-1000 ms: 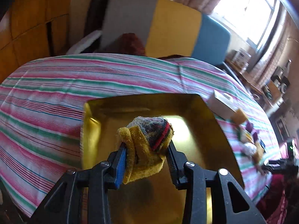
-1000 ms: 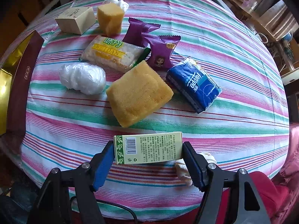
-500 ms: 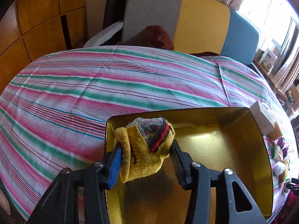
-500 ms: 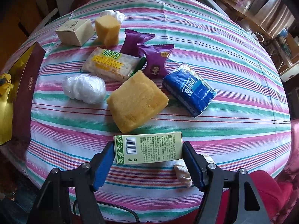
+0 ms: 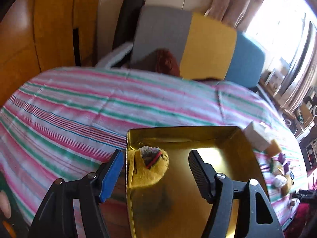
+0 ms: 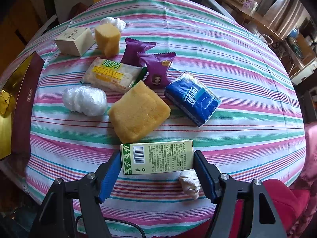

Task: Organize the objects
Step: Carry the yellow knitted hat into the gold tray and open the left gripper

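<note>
Socks first: one yellow sock bundle (image 5: 147, 167) with a grey, red-striped patch lies in the near-left corner of the gold tray (image 5: 227, 178), low in the left wrist view. The left gripper (image 5: 156, 168) is spread wide around it, blue pad outside the tray's left wall, black pad over the tray floor, neither touching the bundle. In the right wrist view the same bundle (image 6: 6, 103) peeks in at the left edge, inside the tray (image 6: 25, 91) with its maroon outer wall.

One green-and-white carton (image 6: 157, 156) sits at lower centre of that view, pinched at both ends by the right gripper (image 6: 157, 171). One small white cloth wad (image 6: 190, 183) lies just under the carton's right end.

Above it on the striped worktop (image 6: 237, 69): two yellow sponges, a large one (image 6: 138, 112) at centre and a smaller one (image 6: 108, 38) upper left; two purple snack packets (image 6: 156, 68) overlapping; one clear cracker pack (image 6: 113, 74); one blue tissue pack (image 6: 193, 99) right of centre; two crumpled white plastic balls, one (image 6: 85, 100) left of the large sponge, one (image 6: 113, 22) behind the small sponge; one cream box (image 6: 74, 41) at upper left.
</note>
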Demonstrator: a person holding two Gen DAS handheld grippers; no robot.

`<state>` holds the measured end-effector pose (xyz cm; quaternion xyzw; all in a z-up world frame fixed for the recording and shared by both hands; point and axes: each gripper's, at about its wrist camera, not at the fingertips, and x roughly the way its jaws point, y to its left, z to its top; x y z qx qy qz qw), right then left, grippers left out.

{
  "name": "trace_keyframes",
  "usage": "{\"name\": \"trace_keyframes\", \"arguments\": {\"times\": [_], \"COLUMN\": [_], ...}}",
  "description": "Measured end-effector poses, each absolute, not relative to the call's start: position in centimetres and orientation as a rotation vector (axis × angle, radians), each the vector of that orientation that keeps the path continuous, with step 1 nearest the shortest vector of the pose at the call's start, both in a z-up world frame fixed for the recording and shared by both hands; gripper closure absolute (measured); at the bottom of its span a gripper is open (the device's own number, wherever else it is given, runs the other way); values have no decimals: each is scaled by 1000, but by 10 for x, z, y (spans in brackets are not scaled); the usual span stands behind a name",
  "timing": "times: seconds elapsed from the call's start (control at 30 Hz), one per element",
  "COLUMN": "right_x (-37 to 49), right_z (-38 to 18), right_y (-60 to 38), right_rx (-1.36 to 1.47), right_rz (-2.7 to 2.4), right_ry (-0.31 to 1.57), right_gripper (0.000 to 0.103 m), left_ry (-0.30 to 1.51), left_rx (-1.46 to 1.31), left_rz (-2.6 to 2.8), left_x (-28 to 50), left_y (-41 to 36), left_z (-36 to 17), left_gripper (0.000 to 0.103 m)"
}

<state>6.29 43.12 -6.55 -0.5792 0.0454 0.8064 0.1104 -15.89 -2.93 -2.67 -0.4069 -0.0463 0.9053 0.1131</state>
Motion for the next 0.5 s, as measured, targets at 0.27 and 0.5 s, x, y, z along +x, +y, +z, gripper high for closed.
{"name": "trace_keyframes", "arguments": {"times": [0.27, 0.5], "right_x": [45, 4], "right_z": [-2, 12], "right_y": [342, 190], "right_rx": [-1553, -1632], "right_rz": [2728, 3050], "right_ry": [79, -82], "right_gripper": [31, 30], "left_ry": [-187, -341], "left_rx": [-1195, -1258], "left_rz": [2657, 2601], "left_x": [-91, -64], "left_y": [-53, -75], "left_z": [-28, -47], "left_gripper": [35, 36]}}
